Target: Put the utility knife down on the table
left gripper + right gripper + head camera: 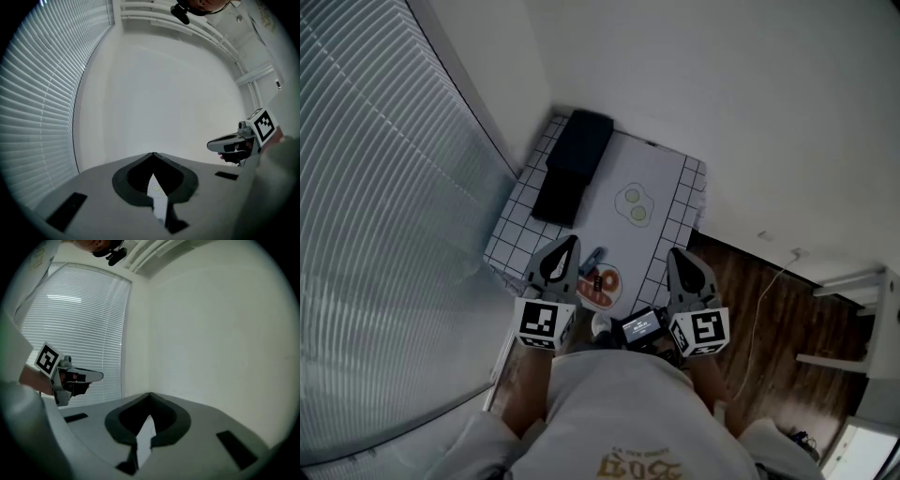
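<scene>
A small blue-grey tool (593, 258), apparently the utility knife, lies on the grid-patterned table (514, 234) near its front edge, just right of my left gripper (572, 240). No jaw holds it. The left gripper (153, 153) is shut and empty, raised and pointing roughly level toward the wall. The right gripper (675, 253) hovers over the table's right front corner, and its jaws (149, 393) meet at the tip with nothing between them. Each gripper shows in the other's view: the right gripper (220, 144) and the left gripper (98, 376).
A black case (572, 164) lies at the table's far left. A white mat with two green circles (633, 204) is in the middle, and a round orange-red item (600, 286) is at the front. Window blinds (384, 206) run along the left. A wood floor (769, 309) with a cable lies to the right.
</scene>
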A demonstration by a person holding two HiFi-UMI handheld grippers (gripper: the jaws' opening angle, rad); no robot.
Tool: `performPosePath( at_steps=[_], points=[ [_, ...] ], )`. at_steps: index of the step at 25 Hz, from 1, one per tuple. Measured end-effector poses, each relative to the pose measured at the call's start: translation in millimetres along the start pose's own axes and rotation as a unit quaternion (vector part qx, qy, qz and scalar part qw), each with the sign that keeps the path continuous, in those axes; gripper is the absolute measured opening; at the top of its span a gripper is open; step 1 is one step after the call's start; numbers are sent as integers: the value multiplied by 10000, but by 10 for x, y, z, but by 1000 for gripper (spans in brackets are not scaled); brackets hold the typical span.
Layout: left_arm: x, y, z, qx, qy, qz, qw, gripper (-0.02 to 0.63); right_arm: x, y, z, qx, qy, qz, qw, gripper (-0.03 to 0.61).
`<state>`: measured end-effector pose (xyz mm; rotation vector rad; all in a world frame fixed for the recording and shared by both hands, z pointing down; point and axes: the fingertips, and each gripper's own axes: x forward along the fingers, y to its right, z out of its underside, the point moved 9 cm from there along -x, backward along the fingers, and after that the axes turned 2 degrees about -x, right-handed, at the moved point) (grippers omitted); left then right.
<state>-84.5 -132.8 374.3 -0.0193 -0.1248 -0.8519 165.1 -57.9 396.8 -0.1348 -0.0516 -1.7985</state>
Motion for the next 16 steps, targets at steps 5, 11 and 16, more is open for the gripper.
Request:
performPosePath(
  at_steps=[5, 11, 16],
  points=[
    [-41, -10, 13, 6, 14, -65, 10000, 8, 2, -12, -6, -4, -5, -6, 10000, 8],
    [-12, -6, -26, -4, -57, -99, 9999, 8, 22, -10, -15, -36, -66, -34, 10000, 8],
    [-3, 0, 3, -28, -54, -64, 10000, 8, 39, -21, 20, -40, -85, -37, 9999, 8]
  ],
)
